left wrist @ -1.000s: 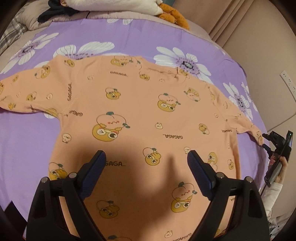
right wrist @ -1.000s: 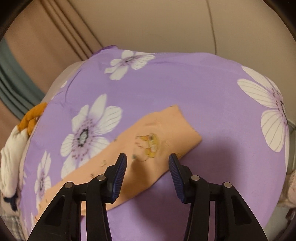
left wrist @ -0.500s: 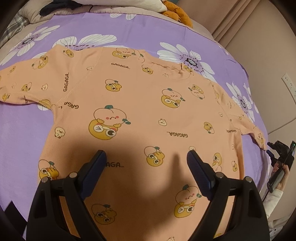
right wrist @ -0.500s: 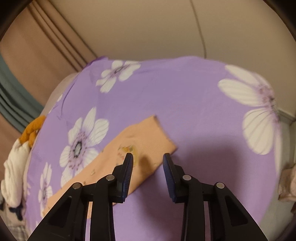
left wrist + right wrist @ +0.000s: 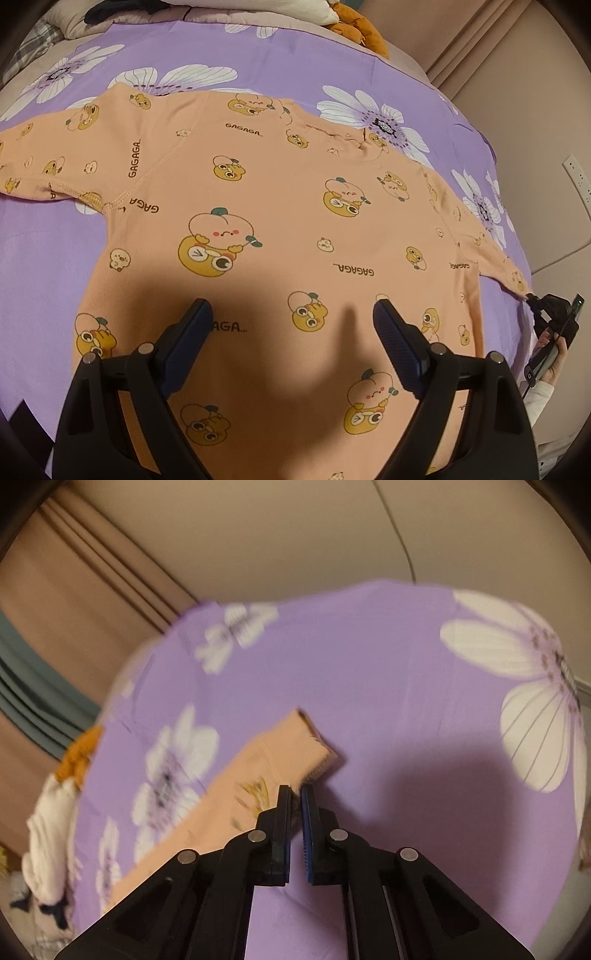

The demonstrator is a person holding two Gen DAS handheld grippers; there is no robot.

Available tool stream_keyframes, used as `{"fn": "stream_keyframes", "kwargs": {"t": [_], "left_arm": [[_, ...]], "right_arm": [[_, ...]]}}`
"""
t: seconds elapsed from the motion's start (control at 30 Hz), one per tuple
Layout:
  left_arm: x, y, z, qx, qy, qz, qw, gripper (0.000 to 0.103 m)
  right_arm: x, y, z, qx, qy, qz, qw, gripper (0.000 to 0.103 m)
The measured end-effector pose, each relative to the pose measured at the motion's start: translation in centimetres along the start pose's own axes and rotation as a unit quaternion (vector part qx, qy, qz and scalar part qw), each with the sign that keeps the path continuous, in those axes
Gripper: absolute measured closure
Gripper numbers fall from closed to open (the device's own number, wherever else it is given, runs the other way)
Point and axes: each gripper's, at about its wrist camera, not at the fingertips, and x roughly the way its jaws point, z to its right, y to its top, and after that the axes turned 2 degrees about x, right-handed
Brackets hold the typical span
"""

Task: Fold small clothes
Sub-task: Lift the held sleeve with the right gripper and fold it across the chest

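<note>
Spread flat across the bed, a small peach shirt (image 5: 280, 206) printed with cartoon fruit and the word GAGAGA lies on a purple sheet (image 5: 48, 258) with big white flowers. Toward the sheet's left edge one sleeve (image 5: 40, 166) stretches out straight. The body of the shirt fills the middle, its neckline toward the far edge, where a pale pillow (image 5: 229, 9) and an orange plush toy (image 5: 362, 31) sit beyond the sheet.

Above the lower part of the shirt hangs the left gripper (image 5: 291, 317), its two blue-padded fingers (image 5: 188, 332) standing wide apart with nothing between them, casting a shadow on the cloth below.

Farther right, the other sleeve runs out toward the sheet's right edge, and at its cuff (image 5: 519, 282) the right gripper (image 5: 532, 297) shows as a dark shape held in a hand (image 5: 554, 365) with a white cuff.

From the right wrist view, that right sleeve (image 5: 258, 786) lies slantwise on the purple sheet (image 5: 369, 672), its stitched end lifted slightly off the sheet. The right gripper (image 5: 295, 792) has just been closing, and its jaws now stand together, pinching the near edge of the sleeve close to the cuff, with a bit of fabric visible between the tips. Curtains (image 5: 74, 602) hang behind the far left corner of the bed, and a plain wall (image 5: 295, 528) rises past its far edge.
</note>
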Motion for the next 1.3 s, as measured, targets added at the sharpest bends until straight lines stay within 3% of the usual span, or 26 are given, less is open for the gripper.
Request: {"fn": "stream_keyframes", "kwargs": {"t": [0.1, 0.3, 0.6, 0.8, 0.97, 1.13, 1.3], "left_arm": [[-0.1, 0.0, -0.1, -0.003, -0.004, 0.000, 1.0000, 0.015], [-1.2, 0.5, -0.5, -0.015, -0.007, 0.009, 0.9998, 0.015], [-6.0, 1.5, -2.4, -0.023, 0.016, 0.065, 0.9975, 0.015], [-8.1, 1.8, -3.0, -0.022, 0.042, 0.097, 0.9942, 0.015], [-9.6, 1.6, -3.4, -0.025, 0.037, 0.106, 0.9934, 0.015], [-10.8, 1.6, -3.3, -0.020, 0.035, 0.108, 0.9933, 0.014], [-11.8, 1.1, -3.5, -0.008, 0.042, 0.121, 0.9917, 0.014]], "right_arm": [[-1.3, 0.7, 0.4, 0.000, 0.013, 0.027, 1.000, 0.096], [-0.3, 0.4, 0.1, -0.006, -0.007, 0.018, 1.000, 0.096], [-4.5, 0.7, -8.0, -0.114, 0.011, 0.054, 0.992, 0.096], [-8.0, -1.4, -16.4, -0.221, 0.049, 0.061, 0.972, 0.096], [-10.0, -4.1, -22.5, -0.290, 0.095, 0.047, 0.951, 0.096], [-11.2, -7.0, -26.4, -0.337, 0.125, 0.039, 0.932, 0.096], [-10.7, -11.3, -29.2, -0.379, 0.154, 0.004, 0.913, 0.096]]}}
